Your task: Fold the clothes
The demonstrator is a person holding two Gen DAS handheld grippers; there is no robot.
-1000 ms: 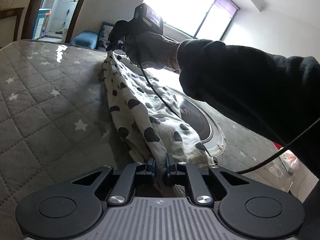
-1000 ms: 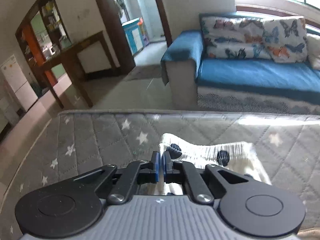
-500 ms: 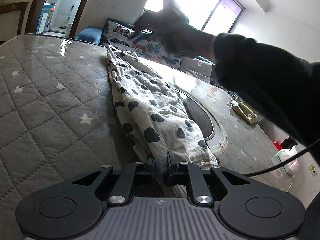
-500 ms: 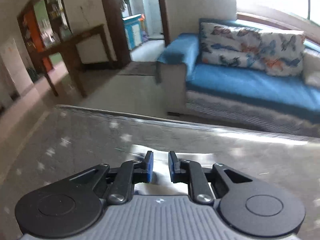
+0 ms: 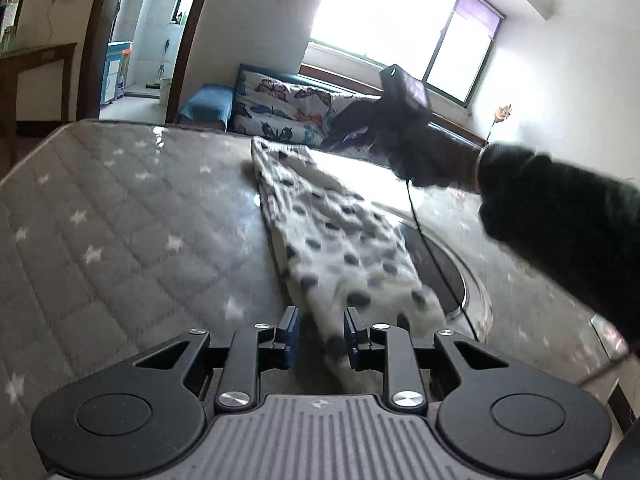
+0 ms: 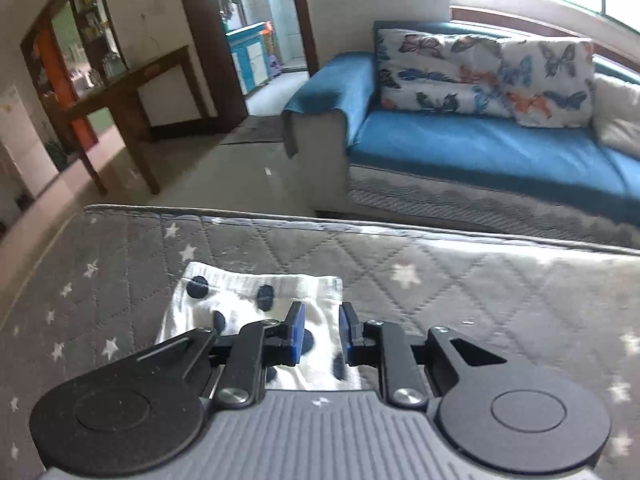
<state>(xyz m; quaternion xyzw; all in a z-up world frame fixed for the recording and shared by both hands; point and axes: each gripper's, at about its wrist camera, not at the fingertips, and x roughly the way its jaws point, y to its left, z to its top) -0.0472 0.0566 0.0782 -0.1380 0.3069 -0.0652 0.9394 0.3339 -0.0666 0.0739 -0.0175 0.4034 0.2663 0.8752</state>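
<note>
A white garment with dark spots (image 5: pixel 332 236) lies in a long strip on the grey star-quilted bed (image 5: pixel 120 220). My left gripper (image 5: pixel 319 330) is open over the near end of the cloth, which runs between its fingers. The right wrist view shows the far end of the garment (image 6: pixel 240 304) flat near the bed's edge. My right gripper (image 6: pixel 321 330) is open just above that end. In the left wrist view, a gloved hand (image 5: pixel 416 152) in a dark sleeve holds the right gripper's body above the far end.
A blue sofa (image 6: pixel 480 148) with butterfly cushions (image 6: pixel 480 76) stands beyond the bed's far edge. A wooden table (image 6: pixel 128 92) and a doorway are at the left. A round dark patch (image 5: pixel 444 272) with a clear rim lies right of the garment. A black cable (image 5: pixel 424 240) hangs from the hand.
Both grippers have let go of the garment and opened. The cloth dropped flat on the bed. The right gripper lifted and drew back from the far end.
</note>
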